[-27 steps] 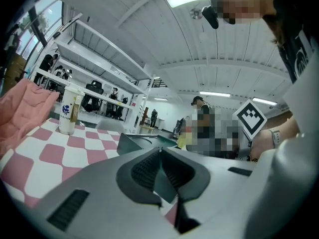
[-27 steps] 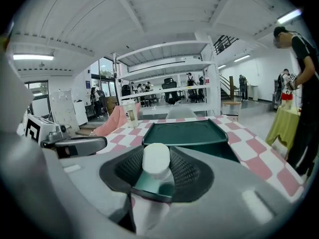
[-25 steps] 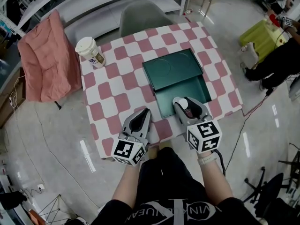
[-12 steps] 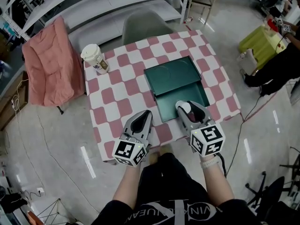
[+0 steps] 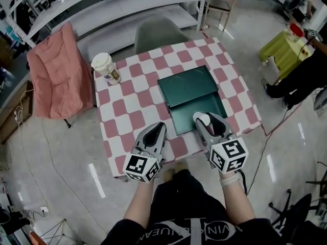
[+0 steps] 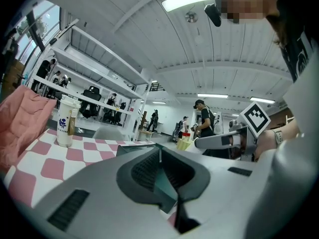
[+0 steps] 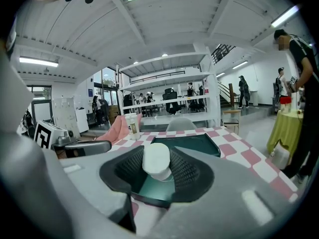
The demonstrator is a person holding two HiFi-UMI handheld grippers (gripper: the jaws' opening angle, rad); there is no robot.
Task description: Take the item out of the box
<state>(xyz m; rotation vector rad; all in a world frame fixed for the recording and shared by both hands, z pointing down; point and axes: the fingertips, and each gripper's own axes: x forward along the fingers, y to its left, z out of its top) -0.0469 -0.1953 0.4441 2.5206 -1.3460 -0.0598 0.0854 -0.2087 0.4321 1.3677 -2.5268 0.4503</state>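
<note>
Small white stubby cylinder, clamped in right gripper over open dark-green box, left gripper closed, empty.

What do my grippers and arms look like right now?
Both the left hand-held gripper and right hand-held gripper are grey shells with black ribbed pads, each carrying a white cube of black square markers. A white wristband circles the right wrist; the shirt is black.

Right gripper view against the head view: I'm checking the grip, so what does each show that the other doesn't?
Only the right gripper view: on the right tongs, ribbed pads pressing both sides of the white item. Only the head view: the person's forearms and the marker cube behind those tongs. Both: white item, green box, checkered table, paper cup.
</note>
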